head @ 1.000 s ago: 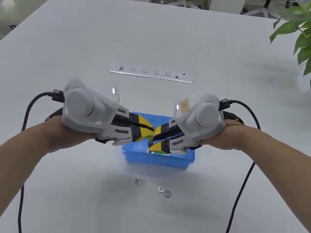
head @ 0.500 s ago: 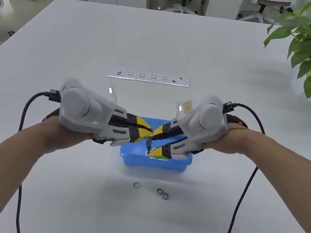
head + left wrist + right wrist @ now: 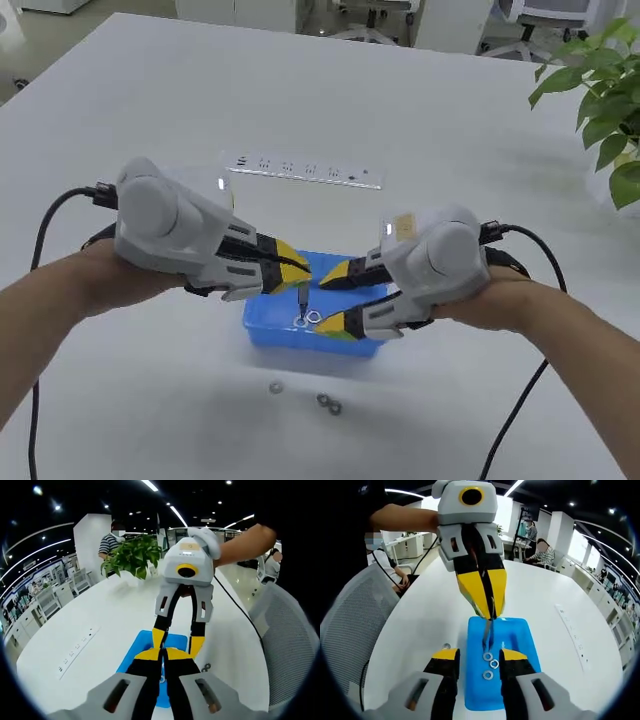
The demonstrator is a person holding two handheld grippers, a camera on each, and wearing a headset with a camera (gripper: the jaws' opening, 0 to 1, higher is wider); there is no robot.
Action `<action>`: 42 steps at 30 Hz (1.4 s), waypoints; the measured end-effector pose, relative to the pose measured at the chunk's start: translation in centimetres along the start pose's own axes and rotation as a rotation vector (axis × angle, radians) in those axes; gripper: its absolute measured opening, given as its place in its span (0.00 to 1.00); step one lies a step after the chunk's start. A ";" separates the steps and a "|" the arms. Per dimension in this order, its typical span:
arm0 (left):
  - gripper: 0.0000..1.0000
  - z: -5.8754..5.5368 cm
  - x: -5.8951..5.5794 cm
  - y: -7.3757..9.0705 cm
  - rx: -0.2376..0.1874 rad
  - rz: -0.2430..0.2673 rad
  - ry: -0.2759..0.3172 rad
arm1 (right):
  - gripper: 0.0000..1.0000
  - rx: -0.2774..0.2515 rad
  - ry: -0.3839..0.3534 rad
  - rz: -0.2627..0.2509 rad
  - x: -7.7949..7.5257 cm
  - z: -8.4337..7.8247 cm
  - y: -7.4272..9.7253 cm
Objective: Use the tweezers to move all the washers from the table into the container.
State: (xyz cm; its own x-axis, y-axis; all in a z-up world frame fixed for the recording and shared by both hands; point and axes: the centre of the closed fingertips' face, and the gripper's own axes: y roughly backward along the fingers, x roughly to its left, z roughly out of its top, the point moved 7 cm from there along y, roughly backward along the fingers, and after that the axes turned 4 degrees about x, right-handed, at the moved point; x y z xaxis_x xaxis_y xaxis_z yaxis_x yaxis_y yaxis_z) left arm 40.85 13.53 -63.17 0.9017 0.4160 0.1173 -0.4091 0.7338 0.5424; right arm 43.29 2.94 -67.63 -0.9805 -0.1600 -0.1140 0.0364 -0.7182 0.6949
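Observation:
A blue container (image 3: 262, 326) sits on the white table between both grippers, with three washers (image 3: 493, 664) inside. My left gripper (image 3: 295, 270) is shut on thin tweezers (image 3: 302, 300), whose tips point down into the container close to those washers. My right gripper (image 3: 325, 300) faces it, open, its yellow jaws above and below the tweezers' tip without touching. From the left gripper view, the right gripper (image 3: 177, 639) stands open over the container (image 3: 145, 647). Three loose washers (image 3: 327, 403) lie on the table in front of the container, one (image 3: 275, 387) apart to the left.
A white power strip (image 3: 305, 170) lies beyond the container. A leafy plant (image 3: 600, 100) stands at the table's far right. Black cables (image 3: 515, 390) trail from both grippers. Chairs and people are beyond the table's edges.
My right gripper has drawn back to the right, away from the left gripper's tips, and its jaws now stand apart. The tweezers stay in the left gripper. The head camera has tilted.

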 end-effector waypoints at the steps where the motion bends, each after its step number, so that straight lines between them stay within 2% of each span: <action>1: 0.05 0.0 0.0 0.0 0.000 0.000 0.000 | 0.35 -0.001 -0.004 -0.002 0.1 0.0 0.2; 15: 0.05 1.3 -0.7 0.6 -0.004 -0.009 -0.014 | 0.49 -0.016 -0.056 -0.057 1.4 -1.0 2.7; 20: 0.05 1.6 -1.0 0.9 -0.003 -0.013 -0.011 | 0.54 -0.019 -0.091 -0.092 1.9 -1.5 3.8; 33: 0.05 2.7 -1.8 1.4 -0.015 -0.024 -0.009 | 0.67 -0.017 -0.153 -0.128 3.1 -2.8 5.3; 42: 0.05 3.2 -2.9 1.2 0.005 -0.044 -0.032 | 0.72 -0.018 -0.186 -0.158 4.0 -3.7 6.4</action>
State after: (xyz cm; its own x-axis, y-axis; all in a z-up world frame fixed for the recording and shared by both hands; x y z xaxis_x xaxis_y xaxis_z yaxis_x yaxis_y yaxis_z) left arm 38.18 11.46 -60.15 0.9227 0.3664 0.1197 -0.3686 0.7482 0.5517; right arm 40.35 -4.80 -66.25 -0.9929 0.0817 -0.0866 -0.1187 -0.7369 0.6655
